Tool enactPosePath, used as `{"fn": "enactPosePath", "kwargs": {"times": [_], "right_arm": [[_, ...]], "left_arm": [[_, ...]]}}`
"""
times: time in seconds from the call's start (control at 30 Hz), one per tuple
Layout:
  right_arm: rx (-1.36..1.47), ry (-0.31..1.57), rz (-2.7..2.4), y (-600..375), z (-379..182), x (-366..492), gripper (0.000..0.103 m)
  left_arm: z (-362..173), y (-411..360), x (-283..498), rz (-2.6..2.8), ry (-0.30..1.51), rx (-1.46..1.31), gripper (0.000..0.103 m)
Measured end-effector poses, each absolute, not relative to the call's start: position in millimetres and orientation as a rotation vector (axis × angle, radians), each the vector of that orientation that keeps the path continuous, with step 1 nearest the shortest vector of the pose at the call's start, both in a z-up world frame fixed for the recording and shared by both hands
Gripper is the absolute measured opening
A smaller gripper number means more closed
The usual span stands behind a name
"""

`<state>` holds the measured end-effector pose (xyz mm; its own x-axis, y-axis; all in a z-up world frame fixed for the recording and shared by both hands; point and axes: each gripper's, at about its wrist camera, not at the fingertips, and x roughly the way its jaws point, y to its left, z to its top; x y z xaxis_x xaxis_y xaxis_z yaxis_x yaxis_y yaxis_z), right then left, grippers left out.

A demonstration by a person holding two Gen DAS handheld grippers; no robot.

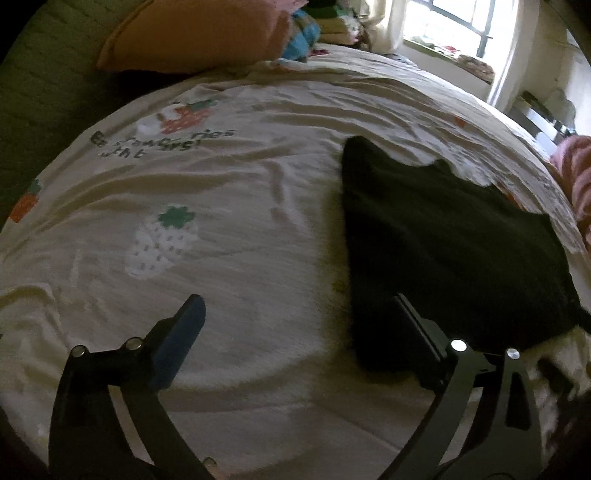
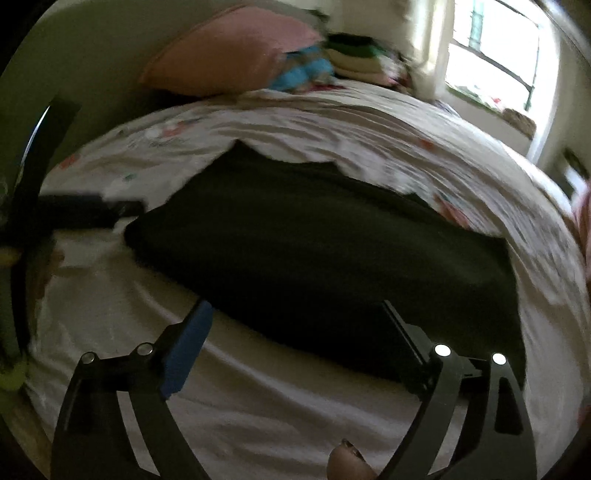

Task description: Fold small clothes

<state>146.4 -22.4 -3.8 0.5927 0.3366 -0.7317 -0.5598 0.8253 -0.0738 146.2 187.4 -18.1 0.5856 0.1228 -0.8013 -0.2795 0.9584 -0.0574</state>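
Observation:
A black garment (image 1: pixel 443 240) lies flat on a white bed sheet (image 1: pixel 221 221) printed with strawberries. In the left wrist view my left gripper (image 1: pixel 297 299) stands open above the sheet at the garment's near left corner. Its blue-padded left finger (image 1: pixel 181 339) is over bare sheet and its right finger (image 1: pixel 417 332) is over the cloth's edge. In the right wrist view the garment (image 2: pixel 314 240) fills the middle, and my right gripper (image 2: pixel 295 305) is open over its near edge with nothing gripped. This view is blurred.
A pink-orange pillow (image 1: pixel 192 33) and blue cloth (image 1: pixel 304 37) lie at the bed's far end beside stacked folded clothes (image 2: pixel 351 55). A bright window (image 1: pixel 461 26) is at the far right. Pink striped fabric (image 1: pixel 576 184) shows at the right edge. A black device (image 2: pixel 92 212) sits at the left.

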Motion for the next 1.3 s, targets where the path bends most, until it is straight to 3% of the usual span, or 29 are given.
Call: {"fn": "enactPosePath", "kwargs": {"times": [0.37,0.8,0.93,0.97,1.3], "right_arm": [[-0.58,0.699,0.593,67.1,-30.7,142.8,0.09],[-0.703,0.648,0.53,108.0,-48.8,168.2,0.087],[-0.694,0.609,0.541,107.8,-45.2,172.6,0.025],[-0.677,0.58,0.542,104.2,-39.8,169.0,0.02],[-0.485,0.45,0.501,41.8,8.7,159.3,0.015]], "left_arm": [[-14.7,211.8,176.1,0.251,0.945,-0.196,0.093],[-17.0,216.7,213.8,0.215,0.966,-0.231,0.093],[-18.0,212.2,225.4,0.183,0.979,-0.252,0.093],[-18.1,211.2,228.7,0.174,0.985,-0.263,0.093],[7.4,164.4,248.1,-0.007,0.998,-0.45,0.093]]}}
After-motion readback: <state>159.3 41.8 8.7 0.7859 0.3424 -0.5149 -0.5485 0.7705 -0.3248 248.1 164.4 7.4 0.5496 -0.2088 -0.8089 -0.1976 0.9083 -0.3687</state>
